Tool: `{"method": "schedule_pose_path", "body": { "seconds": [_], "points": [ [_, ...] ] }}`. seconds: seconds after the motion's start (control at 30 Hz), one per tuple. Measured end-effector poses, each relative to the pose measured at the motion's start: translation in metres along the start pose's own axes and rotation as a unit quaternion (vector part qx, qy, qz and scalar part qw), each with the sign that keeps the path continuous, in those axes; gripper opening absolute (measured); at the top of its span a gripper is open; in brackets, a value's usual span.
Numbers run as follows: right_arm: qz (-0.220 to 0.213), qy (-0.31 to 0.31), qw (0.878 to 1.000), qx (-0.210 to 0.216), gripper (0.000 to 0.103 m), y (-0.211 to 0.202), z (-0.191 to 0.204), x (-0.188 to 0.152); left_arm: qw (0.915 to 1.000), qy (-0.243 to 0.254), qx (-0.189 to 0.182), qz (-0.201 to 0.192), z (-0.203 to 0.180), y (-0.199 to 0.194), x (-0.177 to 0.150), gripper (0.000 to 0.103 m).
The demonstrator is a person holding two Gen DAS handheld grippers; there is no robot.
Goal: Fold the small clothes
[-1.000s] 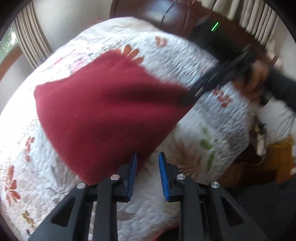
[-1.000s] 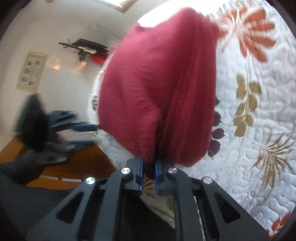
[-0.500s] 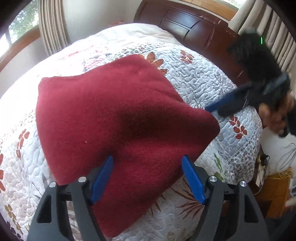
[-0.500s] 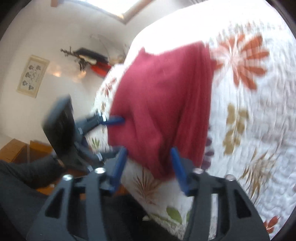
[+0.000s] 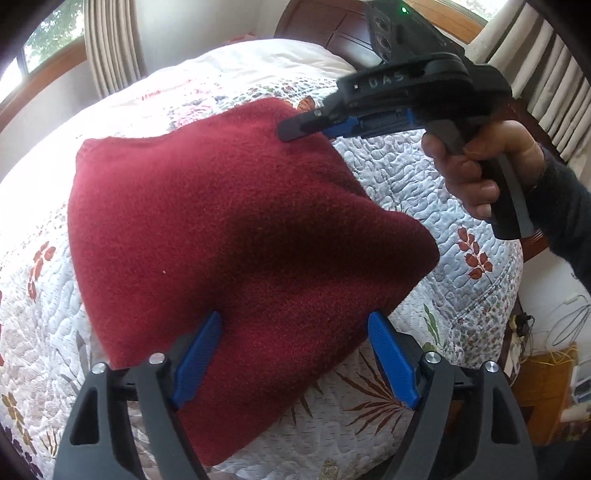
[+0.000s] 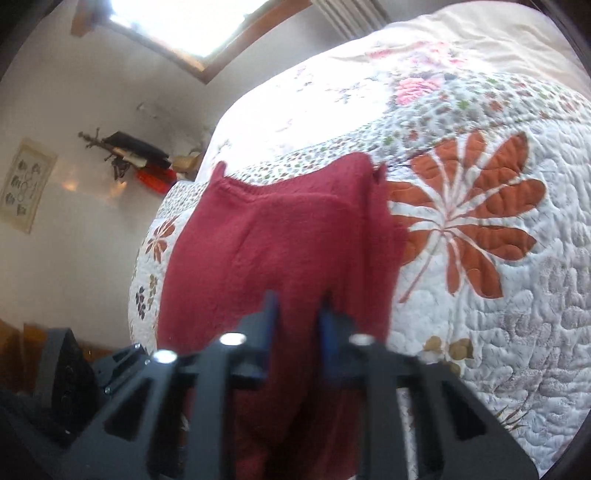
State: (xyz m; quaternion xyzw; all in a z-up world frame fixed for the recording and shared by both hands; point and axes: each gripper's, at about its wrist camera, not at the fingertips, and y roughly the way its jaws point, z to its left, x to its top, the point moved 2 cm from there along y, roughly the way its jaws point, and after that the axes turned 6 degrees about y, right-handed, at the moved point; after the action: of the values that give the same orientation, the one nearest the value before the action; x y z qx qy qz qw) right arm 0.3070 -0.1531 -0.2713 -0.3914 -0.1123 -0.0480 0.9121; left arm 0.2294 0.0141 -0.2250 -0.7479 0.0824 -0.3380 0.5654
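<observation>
a bed (image 5: 461, 192) under a white leaf-print quilt (image 6: 498, 314); a folded red knit garment (image 5: 229, 236) lies on it

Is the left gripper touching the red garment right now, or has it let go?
Cannot tell. In the left wrist view the left gripper stands wide open over the red garment, gripping nothing, but whether its blue pads rest on the cloth is unclear.

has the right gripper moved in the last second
Yes. In the left wrist view the right gripper has swung from the red garment's right edge, beside the headboard, inward over its far corner.
</observation>
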Motion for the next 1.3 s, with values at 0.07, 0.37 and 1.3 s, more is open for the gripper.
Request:
{"method": "schedule_pose_path", "body": {
  "seconds": [0.07,0.37,1.3],
  "points": [
    [-0.006,-0.001,1.0,0.002,0.01,-0.001,0.002,0.0,1.0,-0.002,-0.005,0.001,0.002,0.0,0.001,0.081],
    [-0.009,0.013,0.997,-0.069,0.009,0.014,-0.02,0.001,0.9998,0.012,-0.012,0.006,0.0,0.005,0.002,0.083],
    [-0.063,0.045,0.997,-0.029,0.023,-0.019,-0.025,0.027,0.9983,0.039,-0.041,-0.01,-0.016,-0.011,0.0,0.085]
  ]
}}
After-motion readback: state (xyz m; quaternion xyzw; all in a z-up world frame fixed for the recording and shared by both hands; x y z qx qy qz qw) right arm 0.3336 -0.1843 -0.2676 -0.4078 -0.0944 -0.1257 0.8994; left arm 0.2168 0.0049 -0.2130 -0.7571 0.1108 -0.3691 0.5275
